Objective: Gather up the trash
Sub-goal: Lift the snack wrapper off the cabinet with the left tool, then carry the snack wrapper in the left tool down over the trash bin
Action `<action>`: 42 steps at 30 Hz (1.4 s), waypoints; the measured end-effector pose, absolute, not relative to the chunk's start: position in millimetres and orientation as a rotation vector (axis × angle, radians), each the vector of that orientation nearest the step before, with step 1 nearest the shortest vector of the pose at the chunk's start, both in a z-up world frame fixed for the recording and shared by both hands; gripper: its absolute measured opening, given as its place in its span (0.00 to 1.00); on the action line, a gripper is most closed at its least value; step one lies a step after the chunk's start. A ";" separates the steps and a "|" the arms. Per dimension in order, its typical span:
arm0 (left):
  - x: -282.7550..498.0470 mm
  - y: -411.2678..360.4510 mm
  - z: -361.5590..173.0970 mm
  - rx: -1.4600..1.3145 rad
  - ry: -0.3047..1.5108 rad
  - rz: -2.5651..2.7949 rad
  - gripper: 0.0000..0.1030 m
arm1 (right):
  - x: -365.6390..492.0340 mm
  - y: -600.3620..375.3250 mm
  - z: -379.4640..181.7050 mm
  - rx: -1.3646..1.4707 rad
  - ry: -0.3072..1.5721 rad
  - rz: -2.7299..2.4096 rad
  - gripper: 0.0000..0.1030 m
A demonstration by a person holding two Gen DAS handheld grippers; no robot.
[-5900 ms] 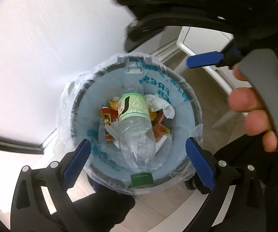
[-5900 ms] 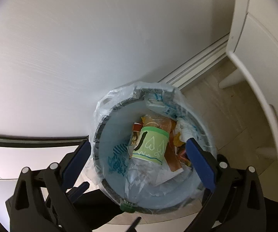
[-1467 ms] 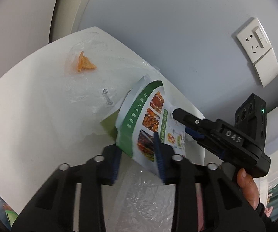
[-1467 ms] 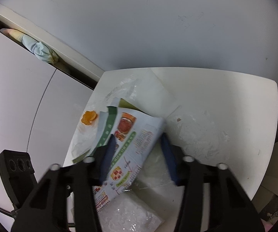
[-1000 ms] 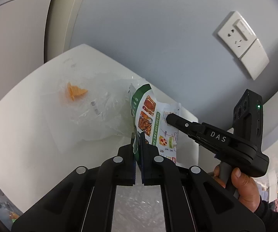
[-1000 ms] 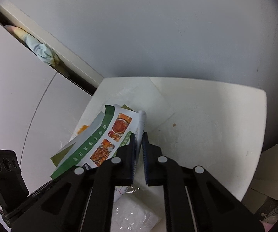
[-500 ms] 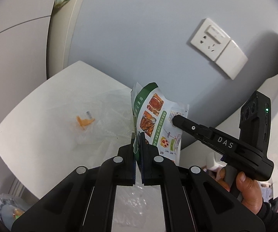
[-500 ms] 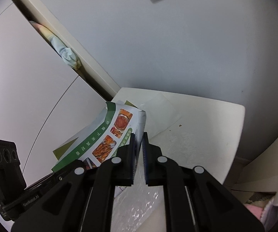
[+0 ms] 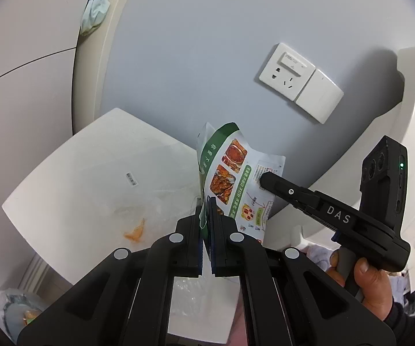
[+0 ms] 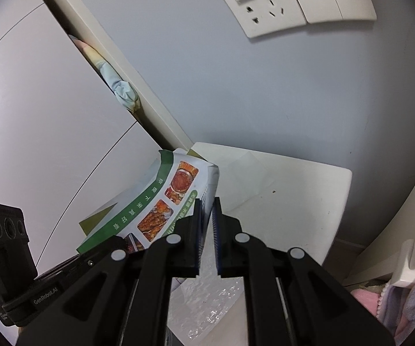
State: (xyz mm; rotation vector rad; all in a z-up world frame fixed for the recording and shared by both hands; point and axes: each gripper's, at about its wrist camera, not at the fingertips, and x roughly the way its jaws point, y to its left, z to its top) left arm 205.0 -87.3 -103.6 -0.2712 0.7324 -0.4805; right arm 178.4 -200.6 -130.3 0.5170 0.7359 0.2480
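Note:
Both grippers hold one green-and-white food packet (image 9: 230, 173) in the air above the white table (image 9: 72, 173). My left gripper (image 9: 206, 206) is shut on its left edge. My right gripper (image 10: 206, 203) is shut on the packet's (image 10: 167, 199) other edge, and its black body (image 9: 322, 210) crosses the left wrist view from the right, held by a hand (image 9: 366, 282). Clear plastic film (image 9: 115, 201) with an orange scrap (image 9: 135, 232) lies flat on the table. A lined trash bin (image 9: 17, 311) with rubbish inside shows at the lower left.
A wall socket and switch (image 9: 299, 86) are on the grey-blue wall behind. A white cupboard (image 10: 34, 115) with cloth (image 10: 121, 86) caught in its gap stands left. A crinkled clear bag (image 10: 207, 311) lies on the table below the fingers. Pink and lilac fabric (image 10: 394, 302) sits at lower right.
Both grippers, shut on the packet throughout, have lifted it off the table. The table, film and orange scrap have dropped lower in view, and the wall socket has come closer.

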 end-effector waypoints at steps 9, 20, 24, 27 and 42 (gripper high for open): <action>193.3 -84.3 -81.7 -0.268 0.703 -0.479 0.02 | 159.0 -200.7 -110.9 0.499 0.694 0.253 0.09; 184.5 -74.0 -41.7 -0.261 0.634 -0.480 0.02 | 152.4 -195.3 -70.3 0.472 0.628 0.276 0.09; 181.2 -69.9 -29.0 -0.253 0.615 -0.477 0.02 | 150.9 -190.4 -56.2 0.466 0.608 0.286 0.09; 177.7 -65.8 -21.3 -0.246 0.600 -0.474 0.02 | 149.9 -185.5 -48.1 0.461 0.596 0.295 0.09; 148.8 -37.1 -6.2 -0.245 0.550 -0.429 0.02 | 139.0 -148.0 -24.7 0.428 0.570 0.349 0.09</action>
